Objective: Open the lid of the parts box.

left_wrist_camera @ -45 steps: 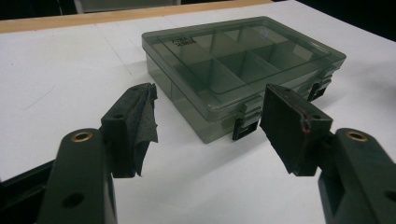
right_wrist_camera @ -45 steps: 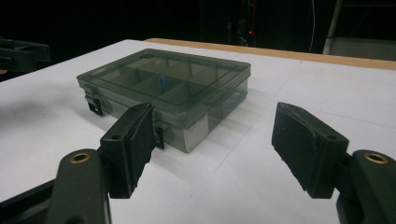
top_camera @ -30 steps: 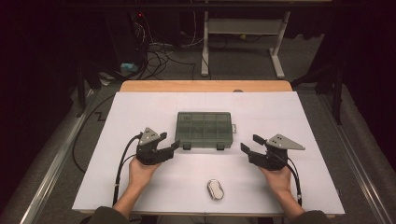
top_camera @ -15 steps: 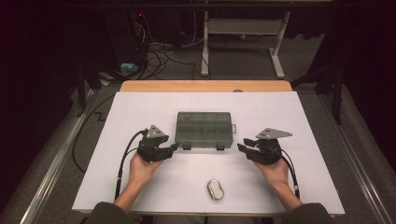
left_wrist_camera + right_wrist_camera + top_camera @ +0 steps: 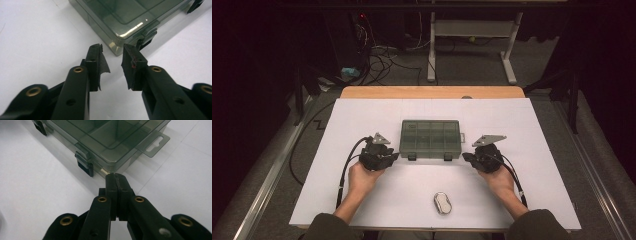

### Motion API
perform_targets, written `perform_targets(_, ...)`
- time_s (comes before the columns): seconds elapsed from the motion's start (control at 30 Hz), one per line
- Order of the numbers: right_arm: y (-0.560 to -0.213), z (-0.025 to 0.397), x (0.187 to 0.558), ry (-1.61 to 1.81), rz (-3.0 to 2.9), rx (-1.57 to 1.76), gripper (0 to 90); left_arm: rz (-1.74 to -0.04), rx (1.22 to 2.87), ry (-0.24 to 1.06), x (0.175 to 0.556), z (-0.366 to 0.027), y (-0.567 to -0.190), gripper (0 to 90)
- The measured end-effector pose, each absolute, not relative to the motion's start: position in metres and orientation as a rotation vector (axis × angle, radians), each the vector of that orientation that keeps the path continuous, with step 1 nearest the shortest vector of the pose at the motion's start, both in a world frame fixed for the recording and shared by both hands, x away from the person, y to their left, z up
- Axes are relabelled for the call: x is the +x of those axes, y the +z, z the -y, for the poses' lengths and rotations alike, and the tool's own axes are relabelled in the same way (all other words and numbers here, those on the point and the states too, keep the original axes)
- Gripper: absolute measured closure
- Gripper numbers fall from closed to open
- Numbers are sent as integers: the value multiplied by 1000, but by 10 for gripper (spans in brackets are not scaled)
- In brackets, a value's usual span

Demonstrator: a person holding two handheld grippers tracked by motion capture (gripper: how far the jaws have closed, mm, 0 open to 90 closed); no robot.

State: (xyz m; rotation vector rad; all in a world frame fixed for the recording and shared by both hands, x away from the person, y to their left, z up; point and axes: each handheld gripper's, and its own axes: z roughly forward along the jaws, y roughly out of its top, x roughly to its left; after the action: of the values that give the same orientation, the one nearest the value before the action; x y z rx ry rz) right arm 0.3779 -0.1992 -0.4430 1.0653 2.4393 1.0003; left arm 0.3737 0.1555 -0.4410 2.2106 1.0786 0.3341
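Your left hand-held gripper point(image 5: 388, 156) rests on the white worktop point(image 5: 362, 115) just beside the near left corner of the clear compartment box point(image 5: 430, 138), its jaws parted with nothing between them and pointing at that corner point(image 5: 117, 48). The box lies flat and closed in the middle of the worktop, its two dark latches facing you, and a small oval object point(image 5: 442, 202) sits nearer you, well apart from it. Your right hand-held gripper point(image 5: 469, 157) is clenched on nothing, its tips point(image 5: 116, 178) just at the near right corner of the box beside a latch point(image 5: 84, 163).
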Motion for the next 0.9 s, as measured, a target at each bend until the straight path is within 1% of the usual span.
perform_targets(0.17, -440, 195, 380, 975, -2455, 1067, 900, -1074, 2259, 321, 377, -155, -441, 750)
perform_targets(0.37, -441, 189, 381, 925, -2479, 1058, 900, -1066, 2278, 311, 380, -151, -440, 771)
perform_targets(0.73, -442, 191, 382, 949, -2465, 1082, 900, -1045, 2291, 310, 380, -149, -442, 767)
perform_targets(0.9, -441, 192, 381, 963, -2452, 1073, 900, -1050, 2258, 291, 381, -151, -443, 752)
